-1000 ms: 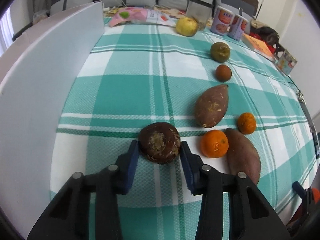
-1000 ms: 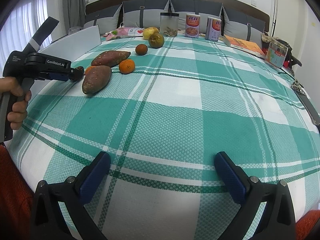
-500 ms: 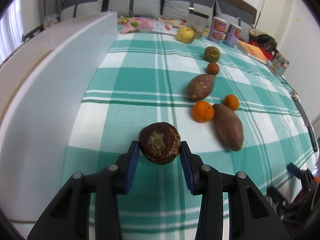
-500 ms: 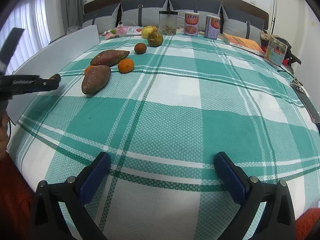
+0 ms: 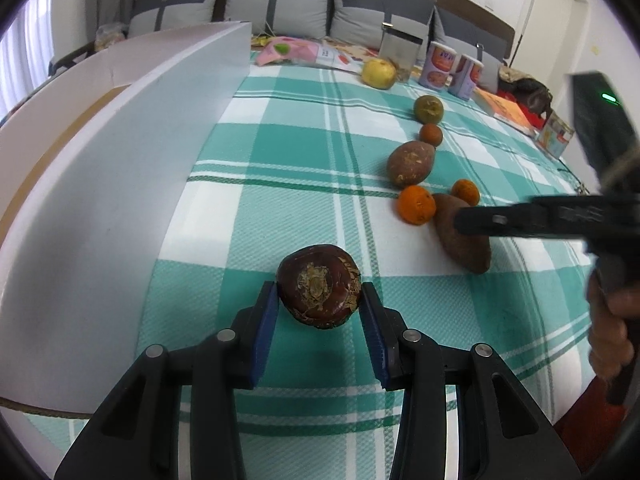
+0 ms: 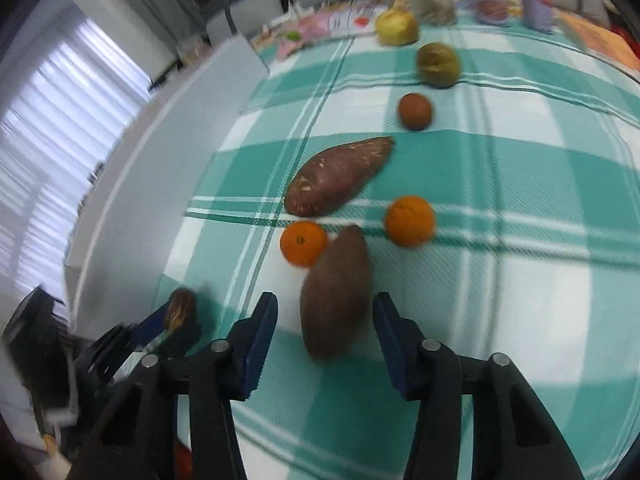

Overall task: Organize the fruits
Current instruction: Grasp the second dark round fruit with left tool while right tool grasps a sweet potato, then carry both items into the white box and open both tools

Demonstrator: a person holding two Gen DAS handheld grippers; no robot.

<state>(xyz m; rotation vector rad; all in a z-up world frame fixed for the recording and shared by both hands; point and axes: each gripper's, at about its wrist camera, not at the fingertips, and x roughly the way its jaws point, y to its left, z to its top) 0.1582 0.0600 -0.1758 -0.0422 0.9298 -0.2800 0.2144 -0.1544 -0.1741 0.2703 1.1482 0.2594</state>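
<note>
My left gripper is shut on a dark brown round fruit, held just above the green checked cloth. From the right wrist view, that fruit sits at the lower left. My right gripper points down at the nearest sweet potato. Its jaws are closing around the potato, with a gap still showing on each side. Beyond lie a second sweet potato, two oranges, a small brown fruit, a green-brown fruit and a yellow fruit.
A tall white board runs along the left edge of the cloth. Cans, a jar and packets stand at the far end before grey cushions. A person's hand holds the right gripper's handle at the right.
The right gripper swung left to the fruit row and its wide jaws narrowed around the nearest sweet potato. The left gripper drew back from the row with the dark fruit still held.
</note>
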